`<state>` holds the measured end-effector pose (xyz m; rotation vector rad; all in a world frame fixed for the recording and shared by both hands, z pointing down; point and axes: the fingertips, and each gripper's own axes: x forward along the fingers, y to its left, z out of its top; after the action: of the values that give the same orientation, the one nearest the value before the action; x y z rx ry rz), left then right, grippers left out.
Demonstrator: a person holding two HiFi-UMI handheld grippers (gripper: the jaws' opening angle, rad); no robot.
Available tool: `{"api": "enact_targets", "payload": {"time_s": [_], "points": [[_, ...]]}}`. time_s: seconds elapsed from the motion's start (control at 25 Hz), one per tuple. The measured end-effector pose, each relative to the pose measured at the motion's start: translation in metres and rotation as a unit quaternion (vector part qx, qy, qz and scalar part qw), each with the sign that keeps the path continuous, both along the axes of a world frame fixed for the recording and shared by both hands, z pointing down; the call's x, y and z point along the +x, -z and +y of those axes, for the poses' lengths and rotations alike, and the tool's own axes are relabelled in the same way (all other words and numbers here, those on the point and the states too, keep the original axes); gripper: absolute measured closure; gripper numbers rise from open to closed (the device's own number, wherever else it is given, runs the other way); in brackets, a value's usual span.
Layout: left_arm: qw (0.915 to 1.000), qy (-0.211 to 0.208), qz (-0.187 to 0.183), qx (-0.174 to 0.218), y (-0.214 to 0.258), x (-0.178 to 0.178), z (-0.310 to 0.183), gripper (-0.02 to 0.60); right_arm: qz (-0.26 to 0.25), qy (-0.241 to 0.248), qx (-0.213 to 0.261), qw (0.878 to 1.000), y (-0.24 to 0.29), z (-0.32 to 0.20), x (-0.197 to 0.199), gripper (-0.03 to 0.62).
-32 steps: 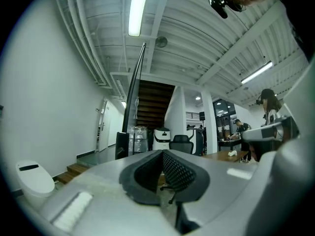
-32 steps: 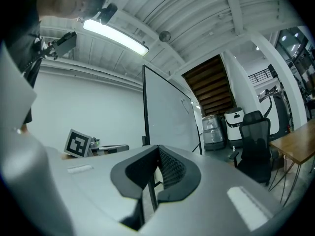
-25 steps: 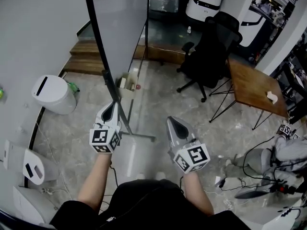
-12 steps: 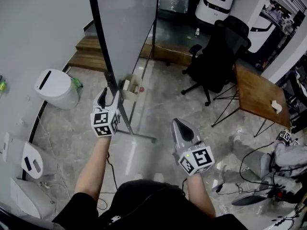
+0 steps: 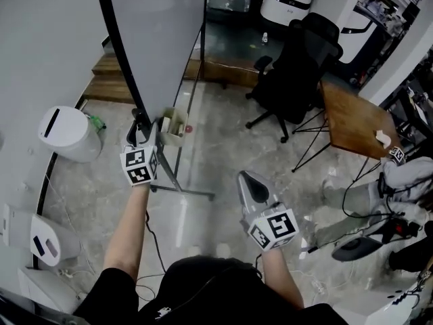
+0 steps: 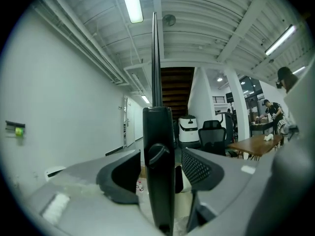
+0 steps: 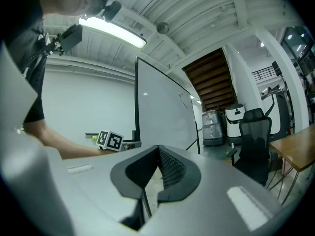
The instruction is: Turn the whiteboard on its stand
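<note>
The whiteboard stands edge-on in its black frame at upper left of the head view. In the right gripper view the whiteboard shows its white face. My left gripper is at the frame's side post, by the stand's legs. In the left gripper view the black post with its knob stands between the jaws of the left gripper. They have just been opening, with a gap on each side. My right gripper hangs nearer me, shut and empty, its tips together.
A small tray hangs on the stand. There is a white bin at left and white units along the wall. A black office chair and a wooden table stand right. Cables and a seated person are at far right.
My left gripper has moved away from me up to the frame's post and its jaws have gone from shut to open around it. The right gripper has shifted only slightly.
</note>
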<state>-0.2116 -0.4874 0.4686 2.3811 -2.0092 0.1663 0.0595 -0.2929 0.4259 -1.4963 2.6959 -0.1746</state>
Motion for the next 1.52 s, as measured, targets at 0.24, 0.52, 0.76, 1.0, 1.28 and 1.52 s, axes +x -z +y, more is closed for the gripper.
{"api": "enact_targets", "payload": {"time_s": [0.24,0.52,0.76,1.0,1.28,1.52], "points": [[0.9999,0.009,0.002,0.006,0.006,-0.016,-0.003,0.321,0.000,-0.024,0.002,1.000,0.002,0.017,0.000,0.589],[1.0000,0.004,0.006,-0.001,0.008,-0.010,-0.009,0.384,0.004,-0.044,0.001,0.999,0.003,0.030,0.013,0.589],[0.9998,0.000,0.019,-0.005,0.006,-0.011,-0.008,0.390,0.003,-0.051,0.000,0.999,0.002,0.041,0.016,0.589],[0.9997,-0.002,0.023,-0.012,0.009,-0.009,-0.004,0.393,0.001,-0.057,0.000,0.998,0.004,0.052,0.021,0.589],[0.9995,-0.005,0.027,-0.014,0.007,-0.011,0.019,0.393,-0.004,-0.057,0.002,0.998,0.004,0.061,0.023,0.589],[0.9995,-0.005,0.029,-0.015,0.006,-0.013,0.047,0.393,-0.006,-0.049,0.009,0.999,0.006,0.070,0.022,0.589]]}}
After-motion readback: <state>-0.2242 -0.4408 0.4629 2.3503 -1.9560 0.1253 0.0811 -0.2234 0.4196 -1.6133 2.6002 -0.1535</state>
